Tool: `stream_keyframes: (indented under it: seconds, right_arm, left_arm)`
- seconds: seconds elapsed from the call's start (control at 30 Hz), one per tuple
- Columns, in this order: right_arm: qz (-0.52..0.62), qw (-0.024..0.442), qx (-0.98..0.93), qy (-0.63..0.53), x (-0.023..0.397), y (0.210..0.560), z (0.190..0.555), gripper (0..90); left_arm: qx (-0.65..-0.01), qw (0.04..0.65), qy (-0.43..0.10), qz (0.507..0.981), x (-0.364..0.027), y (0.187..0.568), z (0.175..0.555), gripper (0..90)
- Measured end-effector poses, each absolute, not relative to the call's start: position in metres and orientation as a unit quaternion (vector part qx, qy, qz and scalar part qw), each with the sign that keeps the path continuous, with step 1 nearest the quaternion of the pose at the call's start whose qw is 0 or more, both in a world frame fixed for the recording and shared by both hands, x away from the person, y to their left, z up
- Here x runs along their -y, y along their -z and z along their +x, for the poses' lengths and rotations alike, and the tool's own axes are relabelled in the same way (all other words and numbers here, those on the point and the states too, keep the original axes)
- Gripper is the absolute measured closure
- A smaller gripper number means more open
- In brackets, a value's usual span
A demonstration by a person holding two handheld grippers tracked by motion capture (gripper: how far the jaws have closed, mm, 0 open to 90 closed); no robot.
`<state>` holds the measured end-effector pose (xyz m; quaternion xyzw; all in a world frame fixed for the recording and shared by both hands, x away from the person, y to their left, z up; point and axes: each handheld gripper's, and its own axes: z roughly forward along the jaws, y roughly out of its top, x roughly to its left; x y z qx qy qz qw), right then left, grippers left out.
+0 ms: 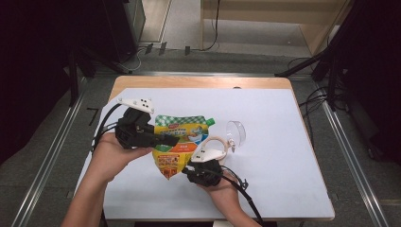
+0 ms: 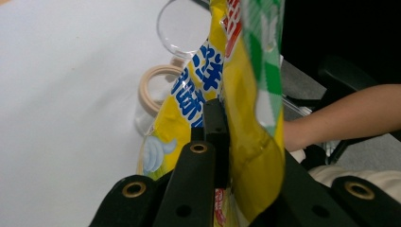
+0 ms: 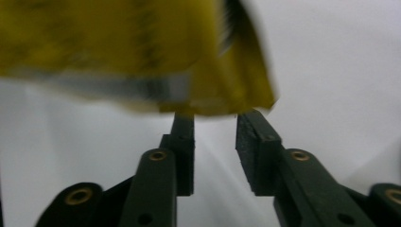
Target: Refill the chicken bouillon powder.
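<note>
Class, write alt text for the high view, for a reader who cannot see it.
A person's left gripper clamps a yellow refill pouch with a green-checked top above a white table, while the right gripper meets the pouch's lower corner. Beside it sits a clear glass jar with its lid swung open.

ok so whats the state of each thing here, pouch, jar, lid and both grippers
yellow pouch: lifted off the table, green cap on its spout, clamped by the left gripper
left gripper: shut on the pouch
right gripper: jaws apart at the pouch's bottom edge, no grip visible
glass jar: lying on its side, mouth open
clear lid: off the jar, beside it on the white tabletop
</note>
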<state>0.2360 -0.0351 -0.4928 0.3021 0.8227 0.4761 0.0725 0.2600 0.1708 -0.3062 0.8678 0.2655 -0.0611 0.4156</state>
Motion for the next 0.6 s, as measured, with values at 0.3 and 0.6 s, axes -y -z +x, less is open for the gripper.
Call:
stream_keyframes:
  seconds: [0.3, 0.6]
  right_arm:
    - [0.294, 0.073, -0.805, -0.510, 0.038, 0.489, 0.231, 69.1]
    - [0.251, 0.118, -0.818, -0.503, 0.032, 0.485, 0.215, 65.3]
  left_arm:
    - [-0.267, 0.428, 0.088, 0.859, -0.169, 0.307, 0.261, 90.0]
    - [-0.304, 0.426, 0.085, 0.848, -0.170, 0.312, 0.266, 90.0]
